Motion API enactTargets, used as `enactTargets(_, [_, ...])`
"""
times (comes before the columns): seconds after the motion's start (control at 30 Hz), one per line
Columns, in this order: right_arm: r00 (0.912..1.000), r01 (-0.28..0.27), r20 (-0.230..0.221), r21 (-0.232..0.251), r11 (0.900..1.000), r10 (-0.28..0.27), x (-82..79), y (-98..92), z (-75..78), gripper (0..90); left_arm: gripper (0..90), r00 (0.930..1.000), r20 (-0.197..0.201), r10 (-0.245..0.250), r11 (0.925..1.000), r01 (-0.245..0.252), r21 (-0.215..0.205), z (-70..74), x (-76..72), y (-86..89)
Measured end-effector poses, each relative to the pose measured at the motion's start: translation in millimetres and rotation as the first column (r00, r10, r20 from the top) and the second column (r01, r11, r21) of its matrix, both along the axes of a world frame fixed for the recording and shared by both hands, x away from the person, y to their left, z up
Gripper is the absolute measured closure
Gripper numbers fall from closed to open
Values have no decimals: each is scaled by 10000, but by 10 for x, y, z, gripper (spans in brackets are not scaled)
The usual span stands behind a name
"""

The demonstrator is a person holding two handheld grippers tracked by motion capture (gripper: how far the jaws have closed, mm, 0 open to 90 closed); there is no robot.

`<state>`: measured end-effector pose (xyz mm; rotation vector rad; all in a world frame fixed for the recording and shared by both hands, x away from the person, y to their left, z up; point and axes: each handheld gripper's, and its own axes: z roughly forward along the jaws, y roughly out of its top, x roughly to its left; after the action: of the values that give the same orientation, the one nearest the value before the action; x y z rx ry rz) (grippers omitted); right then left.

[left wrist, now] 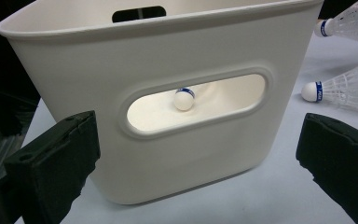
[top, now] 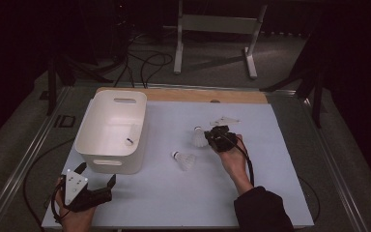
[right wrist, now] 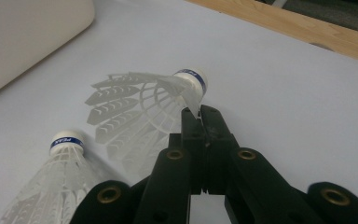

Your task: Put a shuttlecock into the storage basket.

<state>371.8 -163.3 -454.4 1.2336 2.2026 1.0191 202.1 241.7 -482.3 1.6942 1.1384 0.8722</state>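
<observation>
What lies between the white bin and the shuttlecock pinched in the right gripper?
In the high view, bare white tabletop separates the bin from the held shuttlecock. The loose shuttlecock lies just nearer the person.

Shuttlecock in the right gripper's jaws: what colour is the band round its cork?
Blue with white lettering, on the white cork of the shuttlecock; the right gripper view shows it best.

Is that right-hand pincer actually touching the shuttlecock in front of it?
Touching. In the right gripper view, the right gripper has its jaws shut on the feather skirt of the shuttlecock, pinching it with no gap.
</observation>
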Motion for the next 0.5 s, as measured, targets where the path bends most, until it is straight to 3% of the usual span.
enactTargets(0.5, [9999, -103, 92, 246, 9996, 100, -55, 36, 86, 899, 1, 10000, -14, 9, 10000, -9, 14, -1, 2, -2])
